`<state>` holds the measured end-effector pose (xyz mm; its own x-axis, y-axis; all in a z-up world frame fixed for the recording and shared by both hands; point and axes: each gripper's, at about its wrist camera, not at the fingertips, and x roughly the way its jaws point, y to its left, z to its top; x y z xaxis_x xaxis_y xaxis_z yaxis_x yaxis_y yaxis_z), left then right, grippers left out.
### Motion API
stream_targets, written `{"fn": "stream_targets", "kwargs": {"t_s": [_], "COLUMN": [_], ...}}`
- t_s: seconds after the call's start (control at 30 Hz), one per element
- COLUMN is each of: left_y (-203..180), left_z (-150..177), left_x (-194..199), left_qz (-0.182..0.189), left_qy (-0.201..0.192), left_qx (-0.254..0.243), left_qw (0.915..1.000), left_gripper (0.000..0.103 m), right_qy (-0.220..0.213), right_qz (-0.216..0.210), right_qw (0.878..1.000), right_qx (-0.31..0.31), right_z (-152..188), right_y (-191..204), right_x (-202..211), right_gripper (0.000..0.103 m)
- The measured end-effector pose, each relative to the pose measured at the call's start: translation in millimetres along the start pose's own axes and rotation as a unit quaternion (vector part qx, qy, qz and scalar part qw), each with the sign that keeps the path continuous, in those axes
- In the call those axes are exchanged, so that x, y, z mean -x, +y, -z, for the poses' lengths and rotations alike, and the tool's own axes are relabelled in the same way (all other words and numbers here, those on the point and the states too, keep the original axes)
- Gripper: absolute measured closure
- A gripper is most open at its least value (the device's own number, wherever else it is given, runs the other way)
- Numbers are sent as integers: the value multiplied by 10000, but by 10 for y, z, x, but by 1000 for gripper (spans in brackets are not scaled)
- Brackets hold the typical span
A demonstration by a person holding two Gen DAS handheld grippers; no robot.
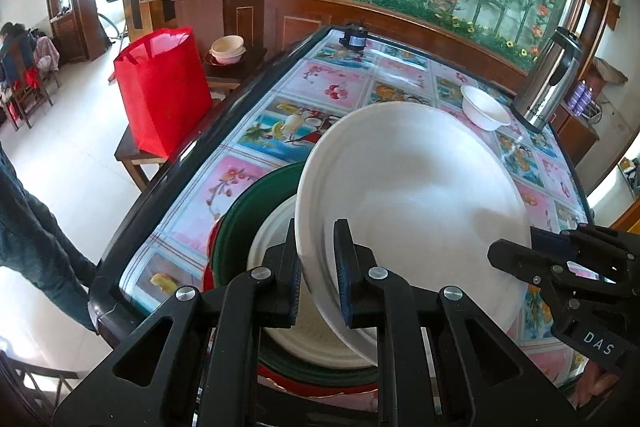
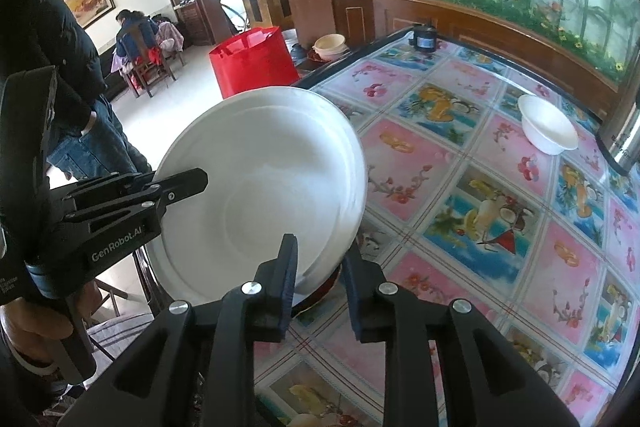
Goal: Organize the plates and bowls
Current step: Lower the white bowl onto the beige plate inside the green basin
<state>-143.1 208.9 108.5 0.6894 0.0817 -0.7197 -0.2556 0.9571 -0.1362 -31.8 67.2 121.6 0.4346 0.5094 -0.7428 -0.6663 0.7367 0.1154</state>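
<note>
Left wrist view: left gripper (image 1: 318, 267) has its fingers clamped on the near rim of a large round white plate (image 1: 412, 207), held tilted above a stack of a white dish (image 1: 276, 235), a green plate (image 1: 240, 211) and a red plate (image 1: 210, 267) under the fingers. Beyond the fingers, to the right, a small white bowl (image 1: 486, 113) stands on the fruit-patterned tablecloth (image 1: 248, 183), beside a steel thermos jug (image 1: 550, 79).

Right wrist view: right gripper (image 2: 320, 279) fingers flank the plate's (image 2: 260, 195) lower rim; contact cannot be confirmed. The left gripper (image 2: 176, 189) enters from the left, on the plate's edge. The bowl (image 2: 548, 129) sits far ahead, right of the fingers.
</note>
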Motion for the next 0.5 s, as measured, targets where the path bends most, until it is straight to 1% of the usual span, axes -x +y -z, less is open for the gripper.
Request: {"fn": "stream_targets", "kwargs": {"t_s": [0.3, 0.5], "left_y": [162, 253], "left_z": [81, 151], "left_x": [-63, -116], "left_qz": [-69, -134], "left_qy": [137, 224], "left_qx": [76, 125], "left_qw": [9999, 9996], "left_gripper": [88, 88], "right_qy": [97, 244], "right_qz": [-90, -135], "right_qw": [9999, 9995], "right_qx": [90, 162], "right_z": [2, -5], "right_y": [153, 228], "right_x": [-82, -194], "right_gripper": [78, 77]}}
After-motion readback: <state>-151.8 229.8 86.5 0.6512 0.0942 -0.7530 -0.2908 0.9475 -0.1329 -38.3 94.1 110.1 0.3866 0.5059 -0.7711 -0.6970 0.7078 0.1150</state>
